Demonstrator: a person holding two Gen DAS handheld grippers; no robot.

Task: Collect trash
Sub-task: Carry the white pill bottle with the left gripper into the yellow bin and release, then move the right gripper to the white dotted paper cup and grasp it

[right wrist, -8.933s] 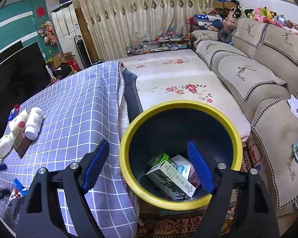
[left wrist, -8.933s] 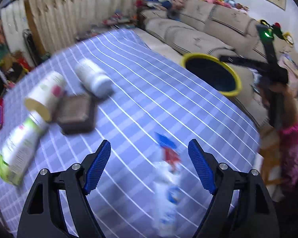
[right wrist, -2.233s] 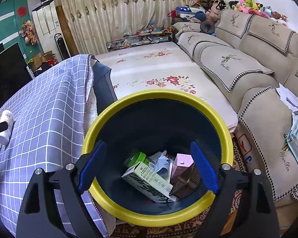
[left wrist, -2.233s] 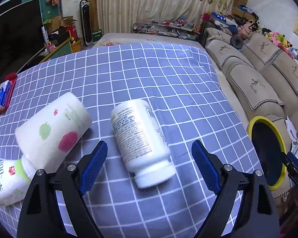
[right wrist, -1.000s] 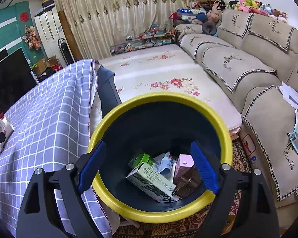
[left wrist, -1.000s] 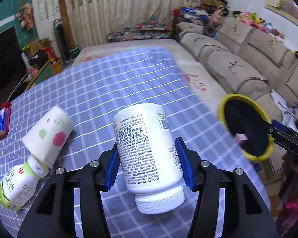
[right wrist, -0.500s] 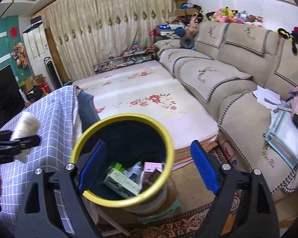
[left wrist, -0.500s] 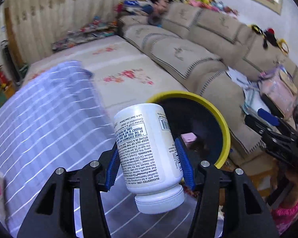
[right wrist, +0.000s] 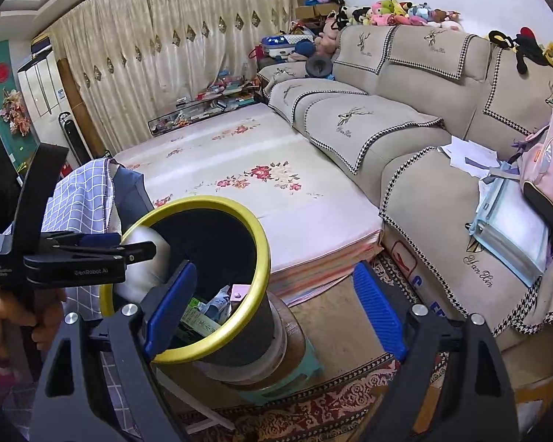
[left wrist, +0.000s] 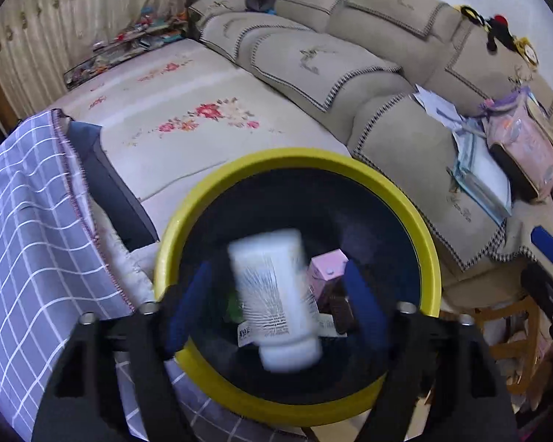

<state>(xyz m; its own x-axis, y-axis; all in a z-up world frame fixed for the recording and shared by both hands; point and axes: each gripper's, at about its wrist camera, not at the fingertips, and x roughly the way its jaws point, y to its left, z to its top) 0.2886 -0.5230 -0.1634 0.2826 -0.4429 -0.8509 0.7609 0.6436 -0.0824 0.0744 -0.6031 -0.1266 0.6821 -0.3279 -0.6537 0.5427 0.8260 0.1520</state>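
Observation:
My left gripper [left wrist: 276, 305] hangs over the yellow-rimmed dark bin [left wrist: 217, 180], its jaws spread open. The white pill bottle [left wrist: 272, 298] is blurred between the fingers, loose, cap down over the bin mouth. A pink carton [left wrist: 326, 269] and other trash lie inside the bin. In the right wrist view the bin [right wrist: 261, 254] stands left of centre, with the left gripper [right wrist: 92, 254] and the blurred white bottle [right wrist: 143, 254] at its rim. My right gripper [right wrist: 272, 309] is open and empty, to the right of the bin.
The table with the blue checked cloth [left wrist: 29, 228] is left of the bin. A low bed with a flowered cover [right wrist: 247, 169] lies behind, a beige sofa [right wrist: 405, 118] to the right with papers and a pink bag [right wrist: 549, 169]. The bin stands on a stool [right wrist: 287, 372].
The left gripper has opened over the bin and the white bottle has come loose from its pads. The right gripper has drawn back to the right of the bin.

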